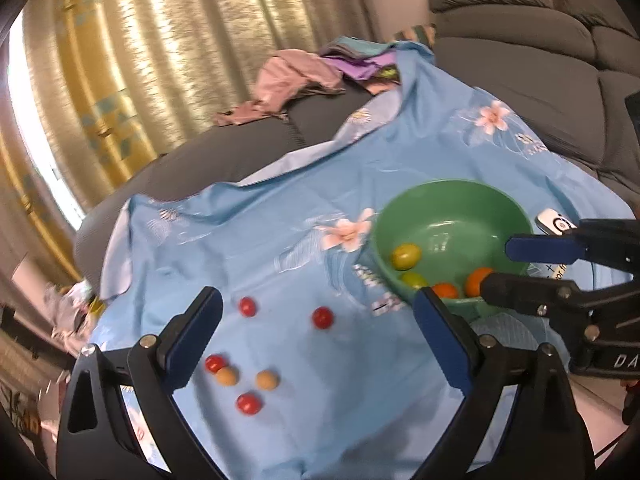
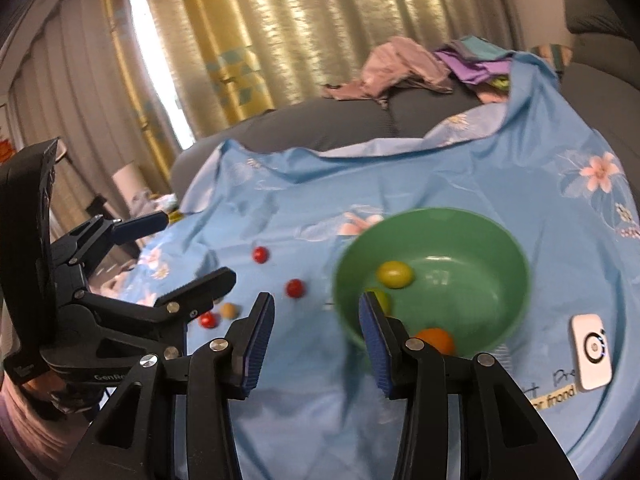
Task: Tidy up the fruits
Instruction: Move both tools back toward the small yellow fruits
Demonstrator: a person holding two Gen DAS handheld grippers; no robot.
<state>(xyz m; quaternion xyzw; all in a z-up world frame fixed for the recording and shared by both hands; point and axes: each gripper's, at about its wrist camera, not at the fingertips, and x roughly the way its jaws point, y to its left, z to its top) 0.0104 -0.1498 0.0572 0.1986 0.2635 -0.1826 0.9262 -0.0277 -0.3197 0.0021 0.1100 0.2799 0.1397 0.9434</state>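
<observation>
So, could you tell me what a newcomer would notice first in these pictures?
Probably the green bowl on the blue floral cloth, holding yellow-green and orange fruits. Left of it, small red and tan balls lie scattered on the cloth. Both grippers, left and right, hang empty in front of the bowl.

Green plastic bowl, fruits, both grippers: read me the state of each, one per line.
Green plastic bowl: upright on the blue floral cloth, holding fruit.
Two yellow-green fruits: inside the bowl.
Two orange fruits: inside the bowl.
Four small red fruits: loose on the cloth.
Two tan round fruits: loose on the cloth.
Left gripper: open, empty.
Right gripper: open, empty.
</observation>
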